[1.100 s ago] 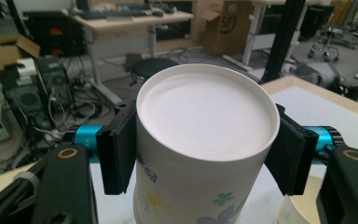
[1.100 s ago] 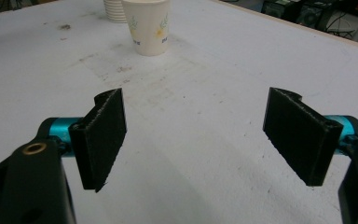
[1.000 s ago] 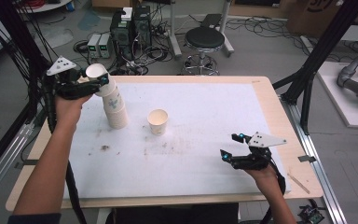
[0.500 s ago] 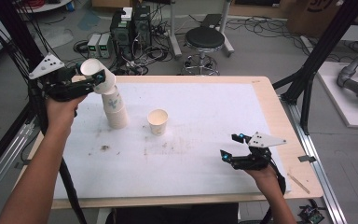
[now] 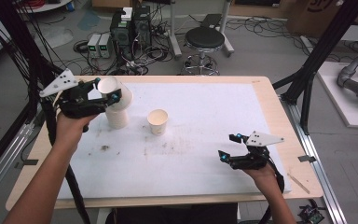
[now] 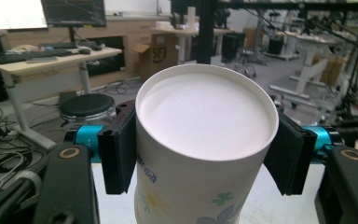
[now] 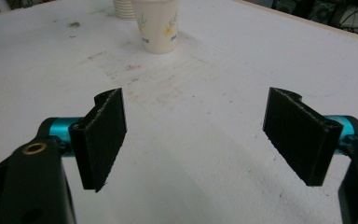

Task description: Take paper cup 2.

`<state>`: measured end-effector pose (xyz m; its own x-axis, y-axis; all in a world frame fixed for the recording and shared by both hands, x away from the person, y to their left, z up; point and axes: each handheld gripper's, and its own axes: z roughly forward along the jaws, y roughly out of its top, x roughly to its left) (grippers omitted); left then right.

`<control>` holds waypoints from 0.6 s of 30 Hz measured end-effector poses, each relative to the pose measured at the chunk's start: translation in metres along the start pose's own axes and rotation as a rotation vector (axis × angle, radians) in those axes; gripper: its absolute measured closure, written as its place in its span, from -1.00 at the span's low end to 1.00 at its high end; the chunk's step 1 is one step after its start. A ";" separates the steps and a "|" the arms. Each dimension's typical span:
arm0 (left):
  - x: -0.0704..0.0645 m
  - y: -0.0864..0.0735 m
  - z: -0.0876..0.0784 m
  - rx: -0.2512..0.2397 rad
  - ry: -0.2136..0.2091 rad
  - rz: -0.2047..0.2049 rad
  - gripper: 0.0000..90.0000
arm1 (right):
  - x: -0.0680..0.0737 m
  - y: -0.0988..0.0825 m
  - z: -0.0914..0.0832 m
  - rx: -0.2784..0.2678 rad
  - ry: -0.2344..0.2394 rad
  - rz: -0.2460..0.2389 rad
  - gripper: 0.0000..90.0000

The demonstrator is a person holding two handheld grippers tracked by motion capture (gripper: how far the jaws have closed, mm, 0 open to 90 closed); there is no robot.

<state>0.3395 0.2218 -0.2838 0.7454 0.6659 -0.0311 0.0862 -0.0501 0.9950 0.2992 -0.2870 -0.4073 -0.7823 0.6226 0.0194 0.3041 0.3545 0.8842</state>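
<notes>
The left claw [image 5: 103, 92] clamps the top white paper cup [image 6: 205, 140], tilting it off the far-left stack [image 5: 117, 116] to separate it; the right claw [image 5: 228, 147] gapes empty, waiting near right.

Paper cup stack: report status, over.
Left gripper shut on top cup, tilting it off the stack. Right gripper open, empty. Single cup stands apart; nothing obstructing.

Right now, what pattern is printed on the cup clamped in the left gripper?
White cup with small flowers, a green clover-like leaf and blue lettering on its side, clearest in the left gripper view.
</notes>
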 end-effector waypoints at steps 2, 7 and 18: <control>-0.005 -0.005 0.003 0.011 -0.023 0.002 -0.23 | -0.001 0.001 0.002 0.008 0.009 -0.004 -0.52; -0.010 -0.017 0.008 0.039 -0.066 -0.012 -0.23 | 0.000 0.002 0.005 0.014 0.025 -0.015 -0.52; -0.023 -0.032 0.017 0.066 -0.132 -0.011 -0.23 | 0.001 0.007 0.015 0.037 0.070 -0.028 -0.55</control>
<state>0.3306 0.1952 -0.3162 0.8243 0.5630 -0.0589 0.1353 -0.0949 0.9862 0.3084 -0.2733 -0.4085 -0.8265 0.5622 0.0282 0.3000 0.3976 0.8672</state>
